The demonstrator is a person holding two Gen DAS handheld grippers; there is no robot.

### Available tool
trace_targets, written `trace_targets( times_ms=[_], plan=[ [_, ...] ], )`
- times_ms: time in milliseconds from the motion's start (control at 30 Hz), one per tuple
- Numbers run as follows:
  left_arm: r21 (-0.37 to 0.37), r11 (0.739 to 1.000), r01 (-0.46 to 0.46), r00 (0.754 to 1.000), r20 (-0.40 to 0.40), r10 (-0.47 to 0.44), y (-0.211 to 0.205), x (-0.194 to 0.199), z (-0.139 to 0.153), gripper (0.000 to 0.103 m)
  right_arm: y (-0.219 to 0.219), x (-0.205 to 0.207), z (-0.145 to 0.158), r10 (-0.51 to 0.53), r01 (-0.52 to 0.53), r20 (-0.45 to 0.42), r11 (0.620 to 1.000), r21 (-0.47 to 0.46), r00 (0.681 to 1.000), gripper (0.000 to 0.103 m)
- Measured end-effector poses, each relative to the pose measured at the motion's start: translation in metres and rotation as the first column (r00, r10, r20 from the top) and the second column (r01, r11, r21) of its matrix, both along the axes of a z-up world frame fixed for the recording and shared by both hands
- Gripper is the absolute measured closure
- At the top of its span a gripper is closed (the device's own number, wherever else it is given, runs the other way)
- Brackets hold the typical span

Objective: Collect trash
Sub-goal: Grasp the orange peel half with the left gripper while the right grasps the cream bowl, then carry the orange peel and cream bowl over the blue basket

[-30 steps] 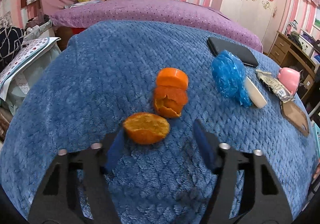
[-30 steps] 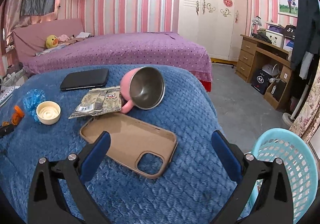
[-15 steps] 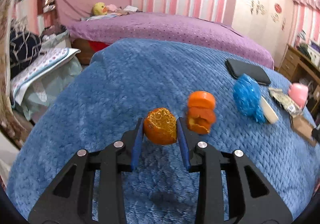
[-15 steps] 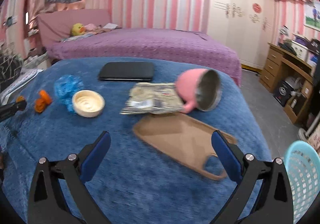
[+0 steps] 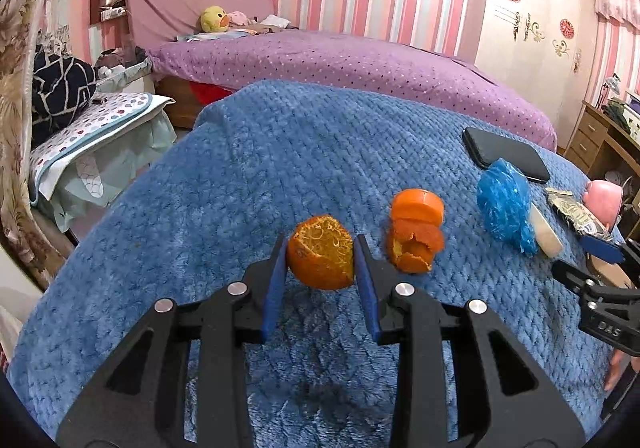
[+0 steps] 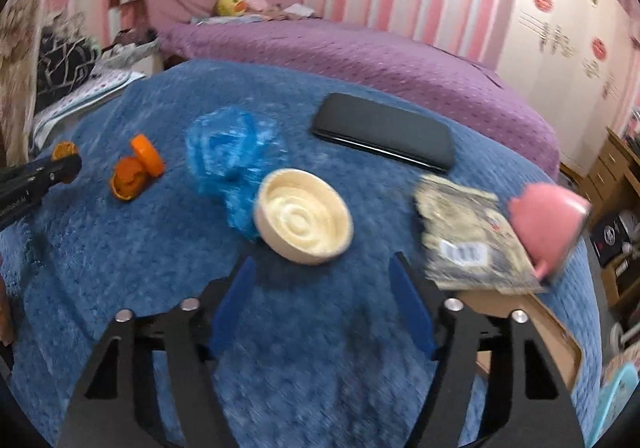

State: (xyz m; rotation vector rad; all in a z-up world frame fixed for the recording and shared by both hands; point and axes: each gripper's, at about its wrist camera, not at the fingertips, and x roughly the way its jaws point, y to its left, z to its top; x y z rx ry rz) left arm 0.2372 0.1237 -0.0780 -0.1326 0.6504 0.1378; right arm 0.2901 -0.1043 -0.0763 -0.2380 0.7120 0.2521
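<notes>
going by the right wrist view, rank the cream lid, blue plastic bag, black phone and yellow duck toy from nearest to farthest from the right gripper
1. cream lid: on the blue blanket just ahead of the open right gripper.
2. blue plastic bag: behind the lid, to its left, touching it.
3. black phone: farther back, to the right.
4. yellow duck toy: on the purple bed beyond.

In my left wrist view, the orange peel half (image 5: pixel 322 258) sits between my left gripper's (image 5: pixel 321 280) pads at centre; the peel pile (image 5: pixel 416 238) lies right of it, the plastic bag (image 5: pixel 505 205) further right, the phone (image 5: pixel 506 155) behind it.
</notes>
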Motion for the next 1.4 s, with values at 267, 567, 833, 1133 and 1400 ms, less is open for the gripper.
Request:
trace_targets(
  times_ms=[267, 567, 833, 1133, 1400],
  plan=[
    [0.000, 1.000, 0.000, 1.000, -0.006, 0.000, 0.000, 0.000, 0.000, 0.071, 0.016, 0.014, -0.003, 0.063, -0.063, -0.015, 0.998, -0.015, 0.998, 0.082],
    [-0.001, 1.000, -0.012, 1.000, -0.001, 0.012, 0.000, -0.001, 0.000, 0.071, -0.026, -0.034, 0.026, 0.062, -0.068, 0.064, 0.993, 0.097, 0.996, 0.090],
    [-0.022, 0.999, -0.040, 0.999, 0.013, 0.041, -0.002, -0.022, 0.007, 0.071, -0.071, -0.066, 0.031, 0.012, -0.023, 0.076, 0.990, 0.136, 0.997, 0.090],
    [-0.042, 0.999, 0.035, 0.999, 0.022, -0.034, -0.050, -0.052, 0.022, 0.071, -0.116, -0.101, 0.033, -0.048, 0.030, 0.101, 0.984, 0.176, 0.994, 0.090],
    [-0.032, 0.989, 0.148, 0.989, 0.030, -0.147, -0.127, -0.070, 0.028, 0.071, -0.175, -0.128, 0.041, -0.137, 0.111, 0.127, 0.975, 0.190, 0.982, 0.090]
  ],
)
